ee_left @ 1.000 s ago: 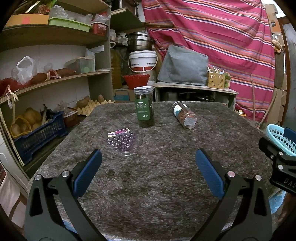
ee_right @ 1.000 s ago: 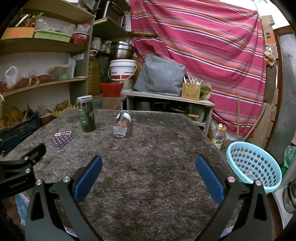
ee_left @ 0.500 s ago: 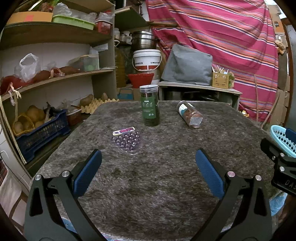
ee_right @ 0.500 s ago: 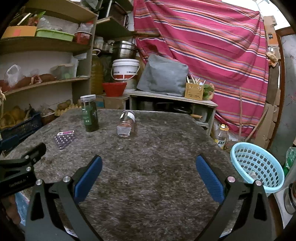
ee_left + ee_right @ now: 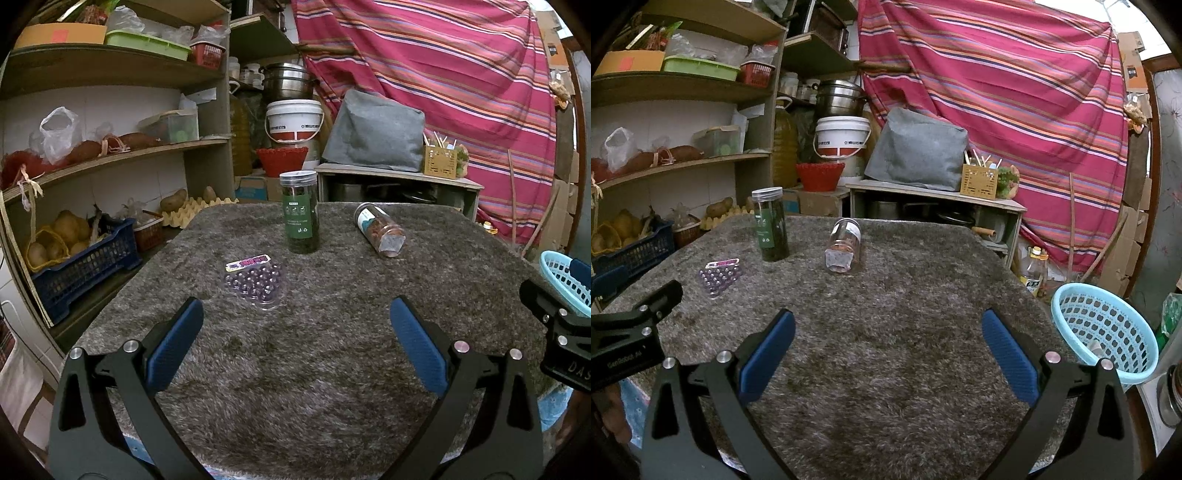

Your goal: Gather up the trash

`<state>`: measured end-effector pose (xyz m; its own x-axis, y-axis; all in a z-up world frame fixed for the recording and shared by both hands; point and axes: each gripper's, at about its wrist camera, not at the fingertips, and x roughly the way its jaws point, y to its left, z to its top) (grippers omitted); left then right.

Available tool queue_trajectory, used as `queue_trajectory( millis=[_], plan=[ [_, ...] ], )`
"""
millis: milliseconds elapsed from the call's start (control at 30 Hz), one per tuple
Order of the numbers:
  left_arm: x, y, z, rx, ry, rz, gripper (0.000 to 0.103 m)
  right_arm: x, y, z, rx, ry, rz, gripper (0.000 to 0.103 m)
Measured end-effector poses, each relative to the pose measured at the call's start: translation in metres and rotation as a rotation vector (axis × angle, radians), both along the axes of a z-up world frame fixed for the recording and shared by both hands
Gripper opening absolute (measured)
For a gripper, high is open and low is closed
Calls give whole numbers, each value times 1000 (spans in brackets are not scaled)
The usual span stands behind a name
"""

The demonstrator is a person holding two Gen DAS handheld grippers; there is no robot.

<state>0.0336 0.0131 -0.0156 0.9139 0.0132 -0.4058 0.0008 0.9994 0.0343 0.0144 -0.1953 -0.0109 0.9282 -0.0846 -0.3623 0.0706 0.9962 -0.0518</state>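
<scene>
The left hand-held gripper (image 5: 295, 325) and right hand-held gripper (image 5: 888, 326) are both hovering over the table (image 5: 905, 354), fingers spread apart and holding nothing. Ahead, a blister pack (image 5: 255, 282), an upright green jar (image 5: 299, 218) and a toppled jar (image 5: 380, 229) are lying on the table, while the blue basket (image 5: 1104, 332) is sitting off its right edge.

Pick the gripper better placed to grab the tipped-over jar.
Right. The tipped jar lies nearly straight ahead of the open right gripper, and the basket sits on its side.
</scene>
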Motion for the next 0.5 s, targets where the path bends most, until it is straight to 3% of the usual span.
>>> queue_trajectory(
  millis=[500],
  plan=[
    [1, 0, 1, -1, -6, 2, 98, 0, -2, -3, 2, 7, -4, 99]
  ],
)
